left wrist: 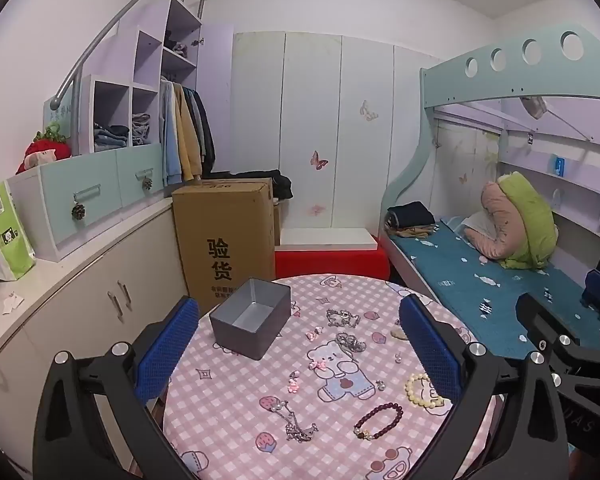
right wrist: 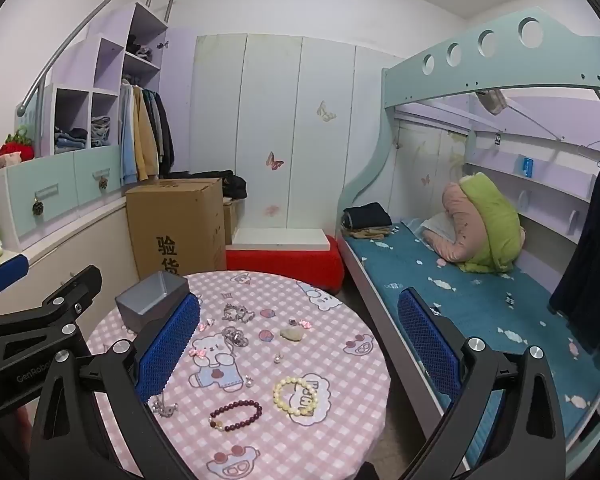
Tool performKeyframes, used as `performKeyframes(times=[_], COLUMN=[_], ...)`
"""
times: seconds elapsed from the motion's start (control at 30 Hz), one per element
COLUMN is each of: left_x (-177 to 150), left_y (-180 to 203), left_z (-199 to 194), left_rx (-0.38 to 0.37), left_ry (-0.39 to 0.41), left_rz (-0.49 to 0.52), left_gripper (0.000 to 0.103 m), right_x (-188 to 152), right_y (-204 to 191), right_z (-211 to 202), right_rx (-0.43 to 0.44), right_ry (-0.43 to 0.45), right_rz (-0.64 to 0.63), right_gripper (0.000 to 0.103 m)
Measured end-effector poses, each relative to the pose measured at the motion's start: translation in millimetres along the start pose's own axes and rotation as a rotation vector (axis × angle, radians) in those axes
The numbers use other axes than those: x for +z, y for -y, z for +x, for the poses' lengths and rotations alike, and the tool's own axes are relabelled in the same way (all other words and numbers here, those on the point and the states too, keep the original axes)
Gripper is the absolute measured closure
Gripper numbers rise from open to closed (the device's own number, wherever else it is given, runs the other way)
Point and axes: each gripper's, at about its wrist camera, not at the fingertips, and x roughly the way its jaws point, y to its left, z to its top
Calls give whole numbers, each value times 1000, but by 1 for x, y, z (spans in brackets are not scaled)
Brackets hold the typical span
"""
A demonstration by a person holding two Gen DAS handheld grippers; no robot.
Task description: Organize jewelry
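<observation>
Left wrist view: left hand-held gripper [left wrist: 298,344] and right hand-held gripper [right wrist: 298,342] both wide, empty. Jewelry scattered on bench [left wrist: 228,400] beside grey tin [left wrist: 251,318]. Maroon bead bracelet [left wrist: 378,421] light, stiff-beaded, slippery; pinch across its strand. Silver chain [left wrist: 298,426] limp, tangles.

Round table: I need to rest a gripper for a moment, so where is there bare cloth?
Free: the near-left cloth between the grey tin and the silver necklace, and the far rim toward the red bench. Crowded: the middle and near right, with the silver chains, dark bead bracelet and cream bead bracelet.
</observation>
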Motion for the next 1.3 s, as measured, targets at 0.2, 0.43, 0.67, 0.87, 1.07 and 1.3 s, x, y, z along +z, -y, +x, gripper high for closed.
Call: performKeyframes(times=[0.2,0.43,0.67,0.87,1.07,1.3], left_x=[1,-3,-1,-1,-1,-1], left_y=[-4,-5,1,1,1,1], left_z=[2,5,4,4,5,5], left_rx=[-10,6,10,11,9,11], left_ry=[-11,-6,-5,-6,-7,-5], left_rz=[-16,1,5,7,6,5], left_gripper=[6,6,6,6,6,6], right_x=[0,-1,-1,0,-3,-1], right_y=[-1,0,1,0,0,1], right_z=[1,3,2,4,6,5], right_rx=[-1,2,3,5,5,5], right_ry=[1,-6,-8,-8,-9,-10], right_rz=[-1,1,4,5,7,6], right_gripper=[7,7,7,7,7,7])
